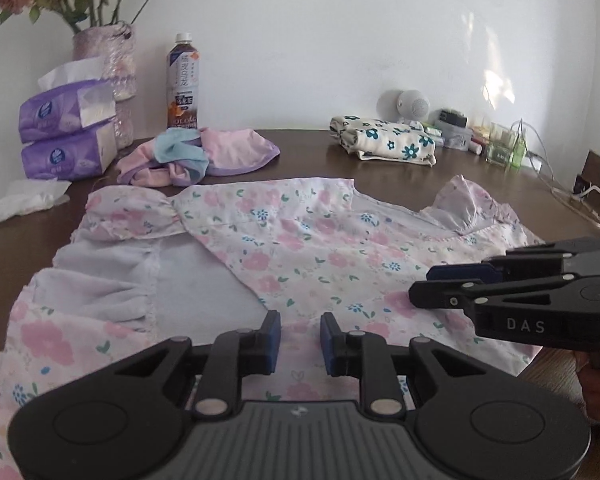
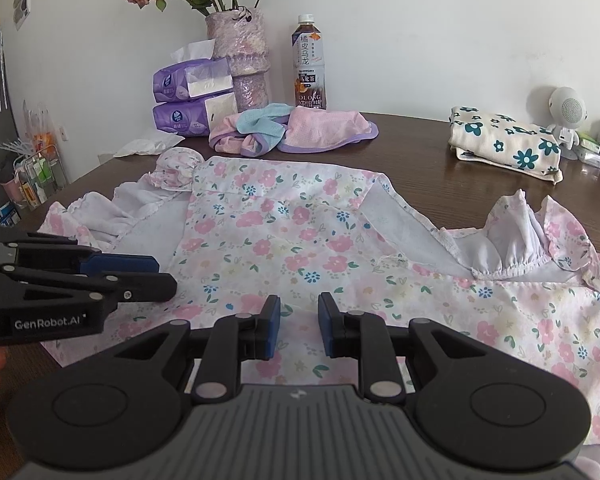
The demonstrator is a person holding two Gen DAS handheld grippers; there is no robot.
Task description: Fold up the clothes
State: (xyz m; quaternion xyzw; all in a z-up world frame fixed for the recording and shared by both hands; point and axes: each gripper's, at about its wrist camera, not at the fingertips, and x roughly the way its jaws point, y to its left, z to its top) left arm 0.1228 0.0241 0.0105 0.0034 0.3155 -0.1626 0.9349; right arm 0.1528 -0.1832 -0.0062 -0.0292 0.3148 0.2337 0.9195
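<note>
Behind, I see two purple tissue packs (image 2: 192, 98) stacked beside a flower vase (image 2: 242, 56), a tea bottle (image 2: 309, 66), and a white speaker (image 2: 566, 110).

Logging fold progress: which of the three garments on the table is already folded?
The cream cloth with teal flowers, a neat stack at the far right. The pink floral dress lies spread under both tools, and the pink-and-blue garment sits crumpled by the bottle.

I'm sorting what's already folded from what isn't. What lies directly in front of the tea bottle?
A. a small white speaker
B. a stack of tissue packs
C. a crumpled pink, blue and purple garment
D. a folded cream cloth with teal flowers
C: the crumpled garment sits heaped right at the base of the bottle, while the folded cloth lies far off to the right on the table.
</note>
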